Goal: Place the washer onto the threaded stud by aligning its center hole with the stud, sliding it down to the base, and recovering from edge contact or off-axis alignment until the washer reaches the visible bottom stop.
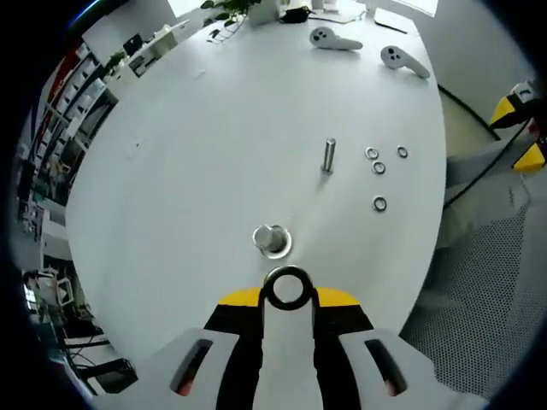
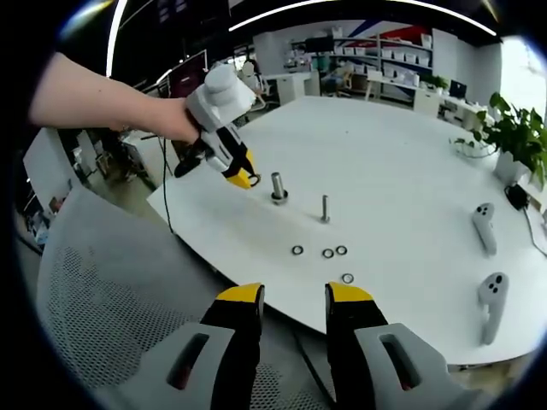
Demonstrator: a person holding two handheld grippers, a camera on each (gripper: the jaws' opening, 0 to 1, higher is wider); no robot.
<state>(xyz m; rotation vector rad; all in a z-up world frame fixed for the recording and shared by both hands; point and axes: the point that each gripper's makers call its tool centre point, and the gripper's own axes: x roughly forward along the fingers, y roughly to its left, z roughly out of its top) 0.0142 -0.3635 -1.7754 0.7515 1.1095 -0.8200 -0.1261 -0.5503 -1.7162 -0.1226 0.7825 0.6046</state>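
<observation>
One washer [image 1: 288, 288] is pinched edge-on between the closed jaws of the left gripper [image 1: 288, 299], just short of the wide stud [image 1: 272, 240]. Right gripper [image 2: 294, 301]: jaws parted, nothing held. Four spare washers [image 1: 379, 203] are noted beside a thin stud [image 1: 329, 155]. Risk: an off-axis hole is likely caught on the stud's rim, tilting or dropping the washer.

Open tabletop [image 1: 214, 137] around both studs [image 1: 272, 239]

Left gripper [image 1: 288, 295] clamps washer [image 1: 288, 288], seemingly just short of stud [image 1: 272, 240].
</observation>
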